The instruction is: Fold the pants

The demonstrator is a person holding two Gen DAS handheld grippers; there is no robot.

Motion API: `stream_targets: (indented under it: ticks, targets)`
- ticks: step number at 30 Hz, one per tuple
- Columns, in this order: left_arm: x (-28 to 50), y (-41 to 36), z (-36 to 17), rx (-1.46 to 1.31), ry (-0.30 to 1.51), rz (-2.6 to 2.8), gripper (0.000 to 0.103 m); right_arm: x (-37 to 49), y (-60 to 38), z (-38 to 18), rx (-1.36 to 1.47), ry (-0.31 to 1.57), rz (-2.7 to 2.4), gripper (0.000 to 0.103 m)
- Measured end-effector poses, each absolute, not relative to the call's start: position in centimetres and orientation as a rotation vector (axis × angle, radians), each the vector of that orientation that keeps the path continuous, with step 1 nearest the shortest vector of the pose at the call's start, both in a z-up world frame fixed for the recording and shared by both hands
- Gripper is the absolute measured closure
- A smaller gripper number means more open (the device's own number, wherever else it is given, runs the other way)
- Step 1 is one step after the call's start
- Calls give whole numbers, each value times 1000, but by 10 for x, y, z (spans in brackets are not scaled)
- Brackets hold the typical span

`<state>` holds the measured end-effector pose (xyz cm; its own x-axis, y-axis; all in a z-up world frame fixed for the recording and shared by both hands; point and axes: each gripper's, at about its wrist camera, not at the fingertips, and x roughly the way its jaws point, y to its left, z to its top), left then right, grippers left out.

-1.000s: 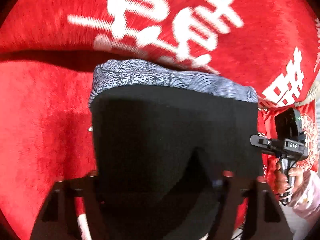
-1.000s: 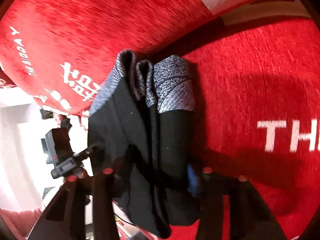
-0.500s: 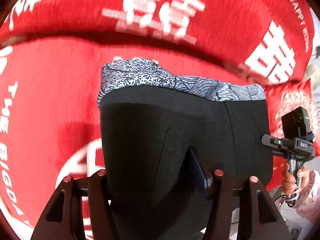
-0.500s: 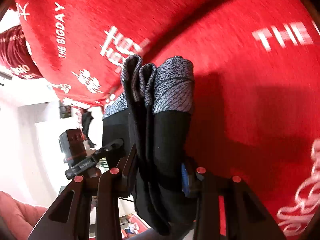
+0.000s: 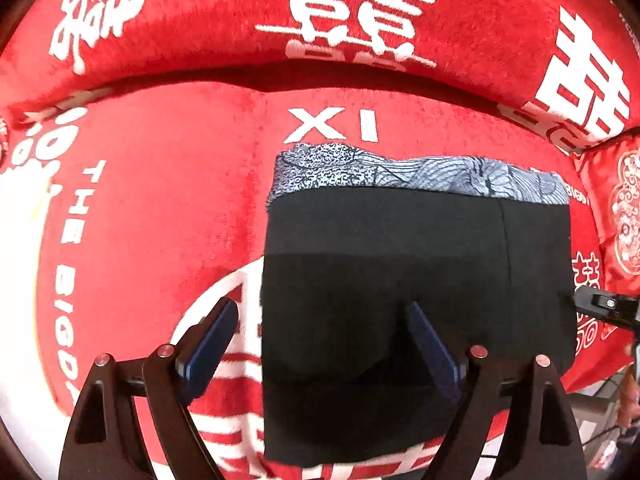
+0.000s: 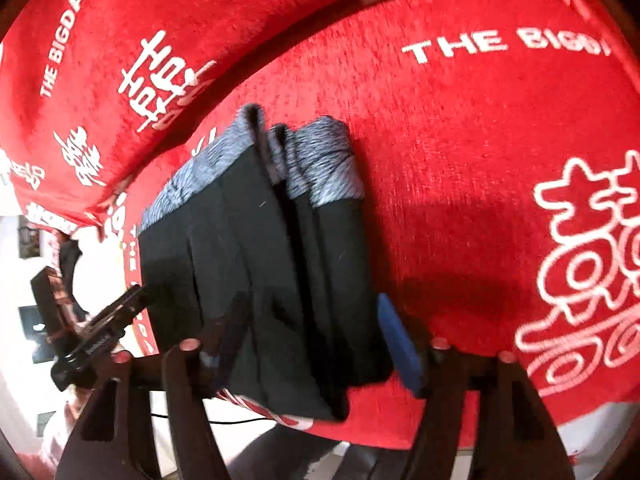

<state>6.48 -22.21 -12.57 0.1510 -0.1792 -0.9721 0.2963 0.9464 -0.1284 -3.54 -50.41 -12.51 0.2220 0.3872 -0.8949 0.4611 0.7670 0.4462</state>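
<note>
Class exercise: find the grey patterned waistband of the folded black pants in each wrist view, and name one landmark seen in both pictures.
Left wrist view: the grey patterned waistband runs as a band along the far edge of the folded black pants, right of centre.
Right wrist view: the waistband shows as stacked layers at the pants' far end, centre-left.
Shared landmark: the white "THE BIGDAY" lettering on the red cover.

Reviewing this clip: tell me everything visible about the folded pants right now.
The pants are black, smooth-looking fabric with a grey-and-white patterned waistband along the far edge. They are folded into a compact rectangle of several stacked layers, seen edge-on in the right wrist view. They lie flat on the red plush cover with white lettering, their near edge at the cover's front. The left tool and right tool straddle the bundle, jaws opening; the pads look clear of the cloth.
</note>
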Motion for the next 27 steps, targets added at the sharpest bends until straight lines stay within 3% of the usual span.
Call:
stream_targets:
  ticks: [2,7,9,27]
  targets:
    - [58,-213,-117,110,1387,-324,0,-40,-498,-117,734,1386,-85,21]
    - [40,-215,-96,129,1395,-306,0,-53,-473,-92,615,1388,-152,14]
    - [32,-215,-87,160,1391,-298,0,-56,-461,-80,554,1380,-181,0]
    - [-8,-204,-11,206,1365,-309,0,-72,-393,4,339,1377,-229,0]
